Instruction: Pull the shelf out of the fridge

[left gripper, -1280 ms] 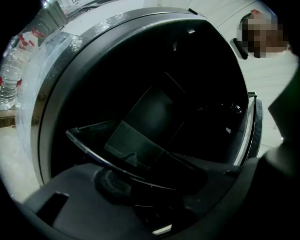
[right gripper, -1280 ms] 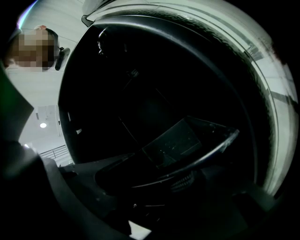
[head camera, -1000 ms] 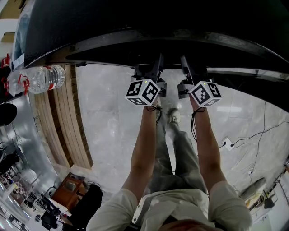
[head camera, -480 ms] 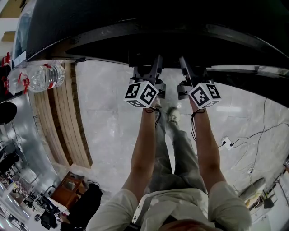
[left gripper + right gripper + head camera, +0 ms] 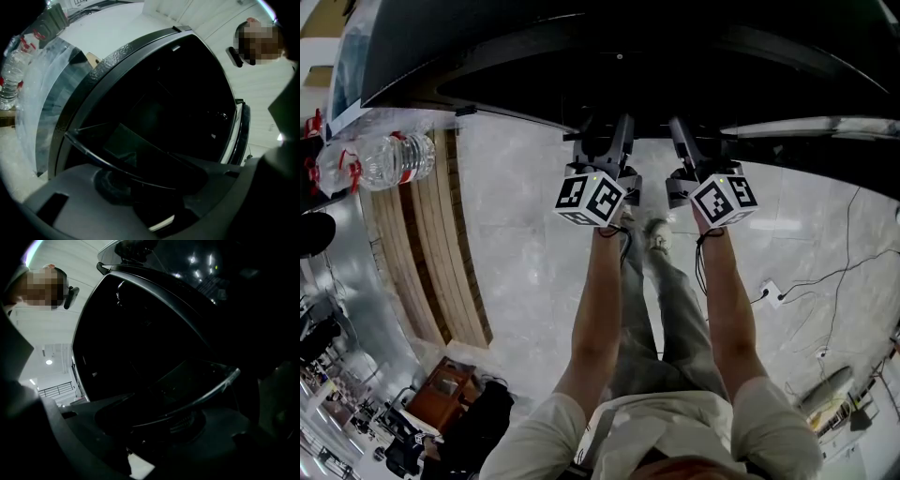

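Fridge (image 5: pixel 581 37): dark body fills the top of the head view, cavity open. In the left gripper view its curved grey frame (image 5: pixel 117 51) rings a black interior.

Floor (image 5: pixel 525 244): pale stone, bare between the fridge and the person's legs. This is the widest open room on the near side.

Shelf (image 5: pixel 806 127): dark plate with a thin front rim, sitting at the mouth of the cavity. Its rim runs across the head view just above both grippers. Seen tilted in the left gripper view (image 5: pixel 126 145), one corner near the fridge's left frame. How far it projects beyond the frame, cannot tell.

Wooden slats (image 5: pixel 422 253): lie along the floor to the left, well apart from the arms.

Left gripper (image 5: pixel 607 139): held level, jaws clamped on the shelf's front rim. In its own view the rim crosses the gripper (image 5: pixel 154 187) over the lower pad.

Right gripper (image 5: pixel 689 141): just beside the left one, level, jaws closed on the same rim. The rim's right end (image 5: pixel 229 376) shows past the gripper (image 5: pixel 154 427).

Marker cubes (image 5: pixel 592 197) and (image 5: pixel 725 197): side by side, apart.

Water bottle (image 5: pixel 389 161): lying at the far left, beside plastic wrap.

Cable (image 5: pixel 834 277): thin, trails over the floor at right, clear of the feet.
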{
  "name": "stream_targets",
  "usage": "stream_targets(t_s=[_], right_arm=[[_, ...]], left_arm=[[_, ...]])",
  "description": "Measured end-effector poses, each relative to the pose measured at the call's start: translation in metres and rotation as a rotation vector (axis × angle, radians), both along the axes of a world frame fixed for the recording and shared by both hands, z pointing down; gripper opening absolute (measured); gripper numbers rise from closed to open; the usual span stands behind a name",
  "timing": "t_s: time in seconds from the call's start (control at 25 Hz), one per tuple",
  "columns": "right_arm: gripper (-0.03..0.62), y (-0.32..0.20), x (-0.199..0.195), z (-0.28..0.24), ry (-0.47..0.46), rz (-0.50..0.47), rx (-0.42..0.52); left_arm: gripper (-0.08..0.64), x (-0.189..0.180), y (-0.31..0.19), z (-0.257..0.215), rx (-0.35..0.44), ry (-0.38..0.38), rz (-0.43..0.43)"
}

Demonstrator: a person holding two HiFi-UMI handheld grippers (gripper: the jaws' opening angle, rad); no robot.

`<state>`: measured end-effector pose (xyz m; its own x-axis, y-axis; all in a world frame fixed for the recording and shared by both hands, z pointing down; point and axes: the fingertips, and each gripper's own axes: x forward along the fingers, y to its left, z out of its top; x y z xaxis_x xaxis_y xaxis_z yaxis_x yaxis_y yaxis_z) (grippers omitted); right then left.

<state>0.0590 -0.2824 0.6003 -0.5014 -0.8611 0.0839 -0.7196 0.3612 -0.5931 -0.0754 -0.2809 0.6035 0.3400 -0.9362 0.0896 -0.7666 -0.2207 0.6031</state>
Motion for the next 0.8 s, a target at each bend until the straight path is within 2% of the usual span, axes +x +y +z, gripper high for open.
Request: stream_targets(t_s=[0.8], right_arm=[[0.195, 0.046, -0.001, -0.026, 0.007, -0.015, 0.024]], left_arm=[[0.213, 0.000, 0.045, -0.027, 0.025, -0.009, 0.008]])
